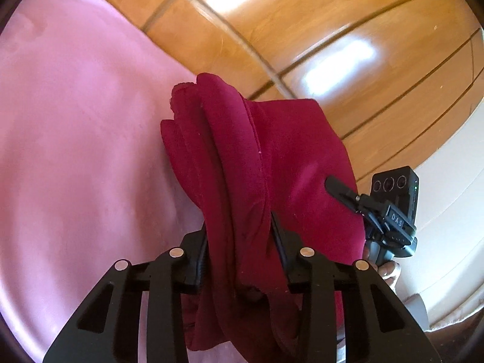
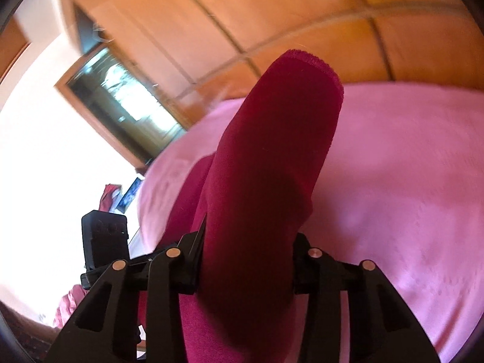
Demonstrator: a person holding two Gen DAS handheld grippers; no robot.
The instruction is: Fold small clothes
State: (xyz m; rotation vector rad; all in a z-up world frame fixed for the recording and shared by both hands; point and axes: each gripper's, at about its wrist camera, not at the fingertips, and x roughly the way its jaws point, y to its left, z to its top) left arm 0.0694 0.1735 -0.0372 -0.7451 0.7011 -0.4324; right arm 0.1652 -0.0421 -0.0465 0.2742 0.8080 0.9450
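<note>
Both grippers held a dark red garment (image 1: 290, 163) lifted above a pink bedspread (image 1: 75, 139).
Left gripper (image 1: 242, 242) and right gripper (image 2: 248, 242) were each clamped on bunched cloth, lower centre; folding looked unfinished.

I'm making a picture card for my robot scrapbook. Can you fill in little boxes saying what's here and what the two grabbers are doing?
cloth: dark red garment, bunched in thick folds
left gripper: closed on the garment
right gripper: closed on the garment too
surface: pink sheet under the garment
background: brown wooden panels
fold: not flat yet, cloth lifted between both grippers
</note>
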